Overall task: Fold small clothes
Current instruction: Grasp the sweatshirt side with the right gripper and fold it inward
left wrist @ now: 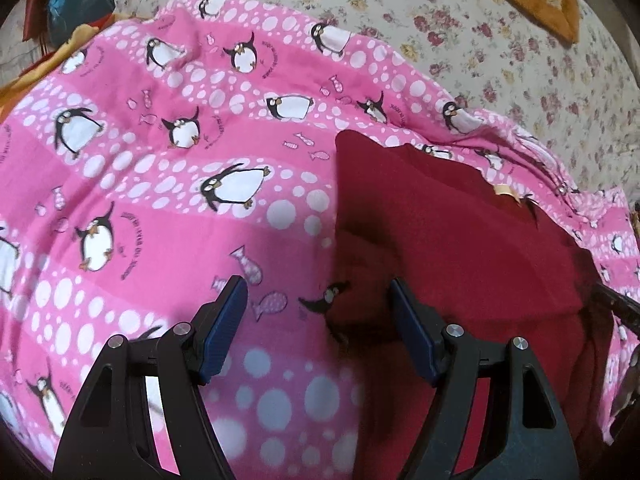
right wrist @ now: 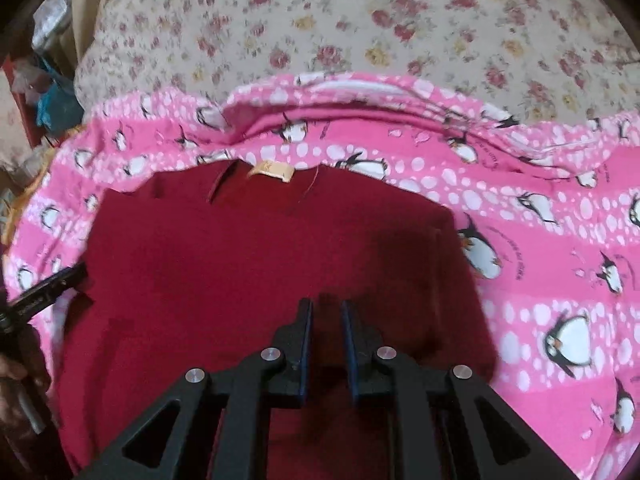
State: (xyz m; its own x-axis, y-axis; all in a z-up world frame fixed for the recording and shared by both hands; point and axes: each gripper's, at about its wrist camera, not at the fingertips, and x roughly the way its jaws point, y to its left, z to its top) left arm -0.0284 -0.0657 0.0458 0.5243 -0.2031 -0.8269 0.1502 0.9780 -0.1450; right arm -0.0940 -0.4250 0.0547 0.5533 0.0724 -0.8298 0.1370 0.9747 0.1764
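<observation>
My left gripper [left wrist: 318, 300] hangs with its jaws wide apart, empty, over the red garment's [left wrist: 460, 240] left edge. My right gripper [right wrist: 326, 312] is nearly closed, a narrow gap showing, nothing pinched. The garment lies flat on the pink penguin blanket [right wrist: 540, 240], label [right wrist: 272, 170] up, ready for folding, I judge.

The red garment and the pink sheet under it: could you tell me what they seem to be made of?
Red garment: probably a matte knit or fleece, plain with no sheen. Pink sheet: likely thin printed cotton, matte, creasing in soft ridges.
</observation>
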